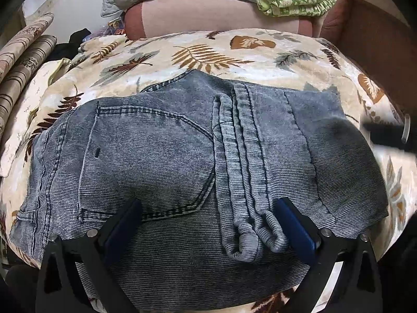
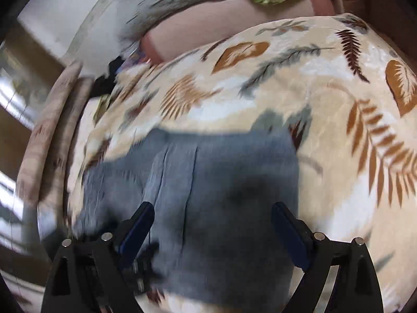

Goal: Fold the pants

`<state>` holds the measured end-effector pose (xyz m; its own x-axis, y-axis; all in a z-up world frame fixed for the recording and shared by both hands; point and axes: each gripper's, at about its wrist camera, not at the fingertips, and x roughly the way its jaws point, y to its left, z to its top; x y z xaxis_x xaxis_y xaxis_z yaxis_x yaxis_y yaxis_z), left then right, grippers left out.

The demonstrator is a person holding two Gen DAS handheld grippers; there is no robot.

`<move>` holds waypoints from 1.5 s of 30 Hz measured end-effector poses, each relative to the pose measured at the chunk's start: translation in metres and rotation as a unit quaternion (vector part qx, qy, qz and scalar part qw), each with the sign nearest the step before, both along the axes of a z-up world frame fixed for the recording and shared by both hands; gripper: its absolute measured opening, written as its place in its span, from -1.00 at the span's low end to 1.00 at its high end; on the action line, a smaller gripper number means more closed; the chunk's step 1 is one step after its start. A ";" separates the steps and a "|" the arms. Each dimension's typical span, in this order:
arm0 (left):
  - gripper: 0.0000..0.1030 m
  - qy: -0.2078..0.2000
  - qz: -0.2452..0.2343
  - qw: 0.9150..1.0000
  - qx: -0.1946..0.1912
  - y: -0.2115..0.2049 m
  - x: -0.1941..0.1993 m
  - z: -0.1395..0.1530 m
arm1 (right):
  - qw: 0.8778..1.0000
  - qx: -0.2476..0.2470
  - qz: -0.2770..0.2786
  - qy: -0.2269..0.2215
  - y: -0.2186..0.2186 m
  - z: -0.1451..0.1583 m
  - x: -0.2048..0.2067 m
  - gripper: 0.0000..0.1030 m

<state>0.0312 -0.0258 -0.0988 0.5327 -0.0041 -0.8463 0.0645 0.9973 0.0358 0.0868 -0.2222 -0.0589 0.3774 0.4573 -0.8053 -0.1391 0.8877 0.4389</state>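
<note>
Two tongs (image 1: 208, 224) (image 2: 212, 230) spread wide, holding nothing, folded pants (image 1: 182, 156) mid-blanket (image 1: 208, 52), bare margins around.

left gripper (image 1: 208, 224): black angular plastic arms are carrying flat dark-blue finger pads (image 1: 297, 229)
left gripper pins: round silver pivot pins are showing on each arm
right gripper (image 2: 212, 230): matching black frame, blue pads (image 2: 289, 237) and silver pins are showing; triangular cut-outs are piercing the lower arms

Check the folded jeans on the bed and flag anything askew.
The jeans lie folded on the leaf-print blanket. One oddity: the rolled hem ends bunch up on top near the front edge instead of lying flat.
</note>
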 end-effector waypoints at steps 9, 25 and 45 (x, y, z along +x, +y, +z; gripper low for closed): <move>0.98 -0.100 0.108 0.989 0.000 0.089 -0.020 0.071 | 0.997 -0.034 0.069 -0.029 0.032 0.024 0.011 0.81; 0.99 -0.003 0.178 0.983 -0.040 0.172 0.017 0.006 | 0.981 -0.098 0.151 0.067 0.178 -0.050 0.152 -0.45; 1.00 -0.003 0.176 0.983 -0.044 0.175 0.017 0.006 | 0.979 -0.160 0.128 0.000 0.191 -0.018 0.137 -0.78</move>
<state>0.0479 0.1488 -0.0927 0.5189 0.1077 -0.8480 -0.2843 0.9573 -0.0524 0.2237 -0.0310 -0.0766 0.2835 0.2617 -0.9226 -0.3752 0.9156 0.1444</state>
